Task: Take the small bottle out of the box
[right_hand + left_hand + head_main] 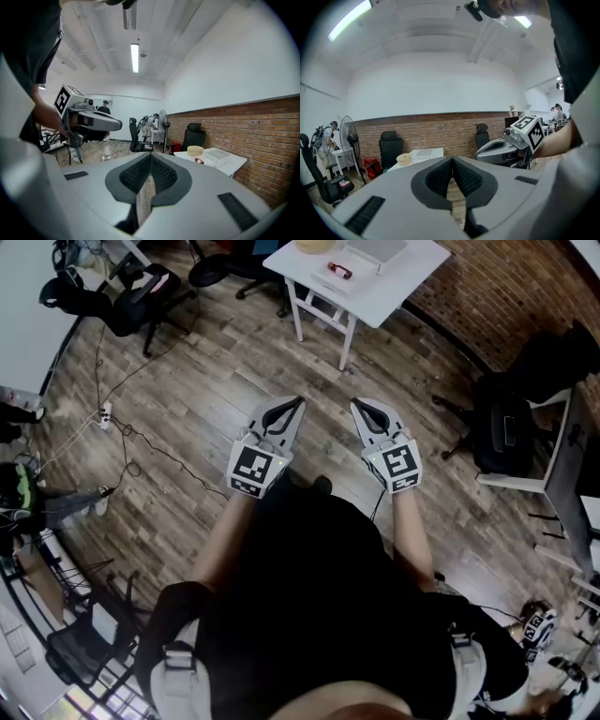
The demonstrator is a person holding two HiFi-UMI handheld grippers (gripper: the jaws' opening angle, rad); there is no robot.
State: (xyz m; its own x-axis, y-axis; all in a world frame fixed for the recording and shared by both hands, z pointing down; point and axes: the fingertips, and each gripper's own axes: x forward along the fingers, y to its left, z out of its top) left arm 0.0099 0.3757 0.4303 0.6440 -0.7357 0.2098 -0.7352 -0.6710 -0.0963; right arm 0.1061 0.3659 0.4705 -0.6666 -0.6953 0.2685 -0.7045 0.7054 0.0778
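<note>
Closed left gripper, right gripper; red bottle beside white box

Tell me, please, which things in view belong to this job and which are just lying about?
Job in hand:
left gripper, shut and empty
right gripper, shut and empty
white table
flat box on it; no bottle visible

Lying about:
beige roll
small red item
office chair
power strip
fan

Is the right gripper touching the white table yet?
Apart. Head view shows the right gripper over wooden floor, with a clear stretch of floor between it and the white table.
</note>
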